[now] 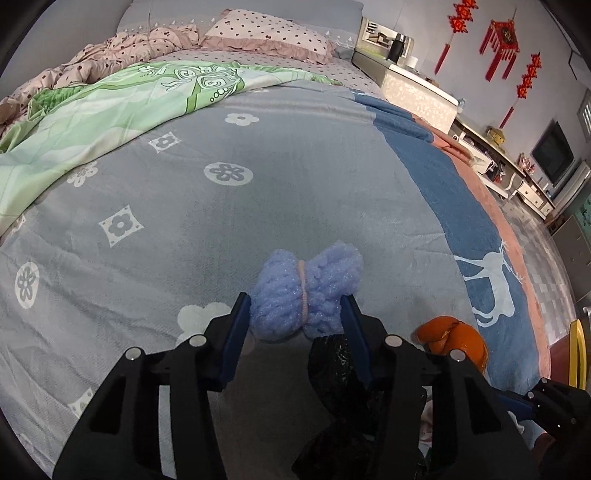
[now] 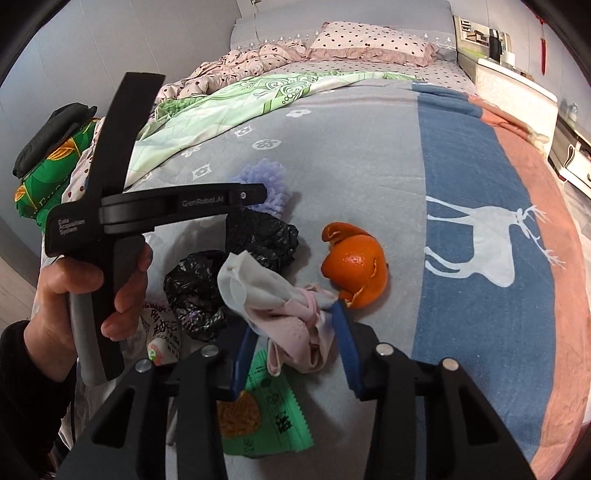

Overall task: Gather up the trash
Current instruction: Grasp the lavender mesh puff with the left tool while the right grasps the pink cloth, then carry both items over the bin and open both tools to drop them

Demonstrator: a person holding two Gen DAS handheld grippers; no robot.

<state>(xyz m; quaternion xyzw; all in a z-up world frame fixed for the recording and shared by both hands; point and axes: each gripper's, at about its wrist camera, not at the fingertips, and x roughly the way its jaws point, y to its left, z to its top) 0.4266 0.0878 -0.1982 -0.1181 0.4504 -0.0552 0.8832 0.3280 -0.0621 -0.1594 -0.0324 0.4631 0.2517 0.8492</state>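
My left gripper [image 1: 295, 310] is open, its blue fingers on either side of a lilac foam net tied with a pink band [image 1: 308, 293] lying on the bed; the net also shows in the right wrist view [image 2: 266, 184]. A black plastic bag [image 1: 338, 363] lies under its right finger. My right gripper [image 2: 295, 332] is open over a crumpled white and pink tissue [image 2: 284, 306]. Orange peel [image 2: 356, 269] lies just right of it and also shows in the left wrist view [image 1: 454, 341]. Black bags [image 2: 262, 236] lie beside the tissue. A green wrapper [image 2: 269, 421] lies below.
The grey flowered blanket [image 1: 258, 206] covers the bed, with a green quilt [image 1: 110, 110] and pink pillows [image 1: 266, 33] at the far end. A cabinet with a bottle [image 1: 395, 48] and a TV [image 1: 552, 155] stand to the right. Folded clothes [image 2: 48, 155] lie at the left.
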